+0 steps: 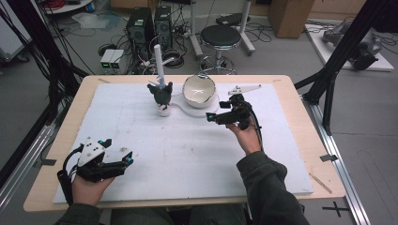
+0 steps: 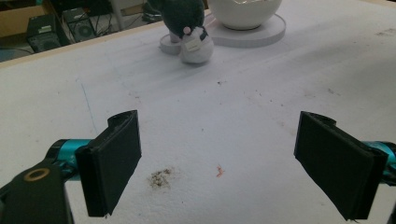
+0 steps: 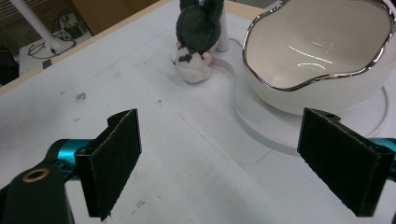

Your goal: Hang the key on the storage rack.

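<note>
A dark grey plush toy (image 1: 162,95) with a white underside stands at the back middle of the white mat (image 1: 187,154), against a white upright pole (image 1: 159,61). Just right of it, a white bowl (image 1: 199,90) with a silver rim rests on a flat white disc (image 1: 187,111). My right gripper (image 1: 217,111) hovers open just right of the disc, empty; its view has the bowl (image 3: 317,51) ahead on the right and the toy (image 3: 198,32) ahead on the left. My left gripper (image 1: 118,151) rests open and empty at the mat's front left, with the toy (image 2: 187,23) far ahead.
The mat covers most of a wooden table (image 1: 300,122). Small dirt specks (image 2: 161,177) mark the mat in front of the left gripper. Behind the table stand a black stool (image 1: 220,36), computer towers (image 1: 141,26) and cables. Black frame posts (image 1: 342,51) rise at both sides.
</note>
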Available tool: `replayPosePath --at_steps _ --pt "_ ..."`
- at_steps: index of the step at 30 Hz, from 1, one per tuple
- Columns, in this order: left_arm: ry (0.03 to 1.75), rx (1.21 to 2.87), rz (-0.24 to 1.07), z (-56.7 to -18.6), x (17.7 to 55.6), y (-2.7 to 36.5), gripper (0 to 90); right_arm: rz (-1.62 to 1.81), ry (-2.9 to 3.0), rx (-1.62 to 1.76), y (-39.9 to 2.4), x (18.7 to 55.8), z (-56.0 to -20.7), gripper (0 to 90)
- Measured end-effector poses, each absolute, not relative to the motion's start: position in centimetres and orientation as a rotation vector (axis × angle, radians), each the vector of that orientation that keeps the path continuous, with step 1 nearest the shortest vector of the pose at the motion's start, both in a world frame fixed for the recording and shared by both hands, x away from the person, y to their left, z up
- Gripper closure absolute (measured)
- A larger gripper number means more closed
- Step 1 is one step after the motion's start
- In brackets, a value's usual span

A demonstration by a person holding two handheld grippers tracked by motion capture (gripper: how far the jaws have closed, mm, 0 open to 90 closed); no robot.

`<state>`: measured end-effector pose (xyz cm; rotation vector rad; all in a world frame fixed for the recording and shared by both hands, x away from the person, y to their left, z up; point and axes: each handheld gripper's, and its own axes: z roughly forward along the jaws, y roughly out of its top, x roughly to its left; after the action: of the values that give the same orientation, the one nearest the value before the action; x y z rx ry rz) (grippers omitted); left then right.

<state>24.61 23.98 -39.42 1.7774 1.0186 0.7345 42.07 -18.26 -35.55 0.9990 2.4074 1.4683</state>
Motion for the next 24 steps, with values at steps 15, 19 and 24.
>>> replayPosePath --at_steps 15,19,24 --pt "1.014 1.779 0.730 -39.4 24.7 23.8 15.1 1.462 2.394 1.021 -19.7 40.8 -36.0 12.3" --pt "1.016 1.778 0.731 -39.4 24.7 23.8 15.1 1.466 2.385 1.023 -20.2 40.6 -36.2 12.3" --pt "1.012 1.781 0.729 -39.4 24.7 23.8 15.1 1.459 2.391 1.037 -20.6 40.3 -36.3 12.0"
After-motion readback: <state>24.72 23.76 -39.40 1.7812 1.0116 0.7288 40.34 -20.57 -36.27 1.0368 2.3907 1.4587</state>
